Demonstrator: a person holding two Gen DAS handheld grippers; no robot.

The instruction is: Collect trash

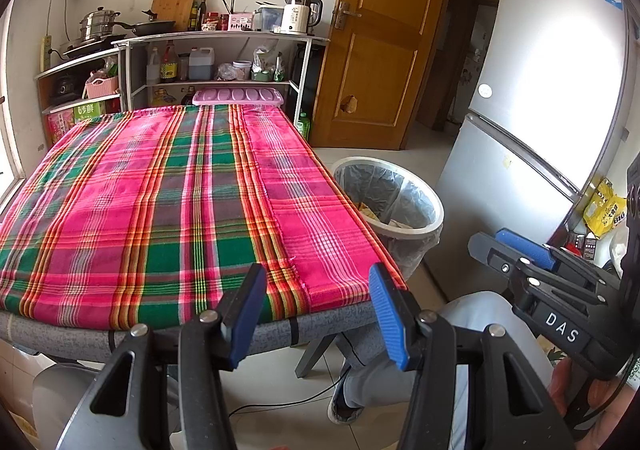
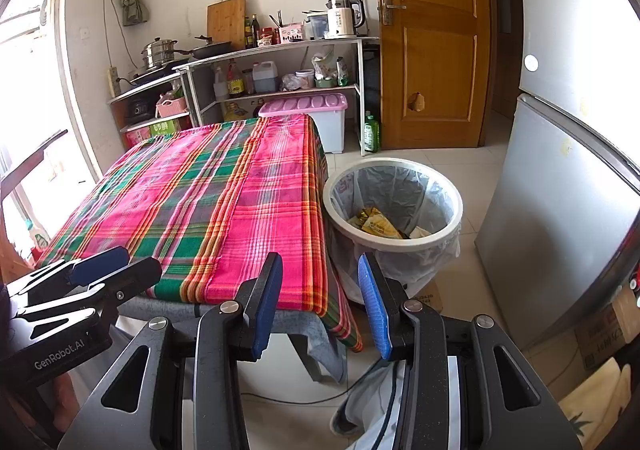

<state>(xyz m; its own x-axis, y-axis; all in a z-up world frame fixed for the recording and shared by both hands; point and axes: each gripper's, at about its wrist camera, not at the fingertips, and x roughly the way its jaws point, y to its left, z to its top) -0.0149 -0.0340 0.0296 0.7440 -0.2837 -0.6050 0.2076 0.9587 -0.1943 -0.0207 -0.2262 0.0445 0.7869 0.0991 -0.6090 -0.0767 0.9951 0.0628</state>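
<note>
A white round trash bin (image 2: 454, 206) with a clear liner stands on the floor right of the table; it also shows in the left wrist view (image 1: 438, 210). Yellow wrappers (image 2: 378, 228) lie inside it. My left gripper (image 1: 316, 314) is open and empty, held over the near edge of the table. My right gripper (image 2: 320, 302) is open and empty, near the table's front right corner, short of the bin. The right gripper also shows in the left wrist view (image 1: 516, 250), and the left gripper in the right wrist view (image 2: 100, 270).
The table has a pink and green plaid cloth (image 1: 160, 202). A silver fridge (image 2: 560, 170) stands to the right, a wooden door (image 2: 432, 42) behind. Kitchen shelves (image 1: 216, 62) and a pink-lidded box (image 2: 308, 106) are at the far end. A yellow bag (image 1: 602, 206) sits by the fridge.
</note>
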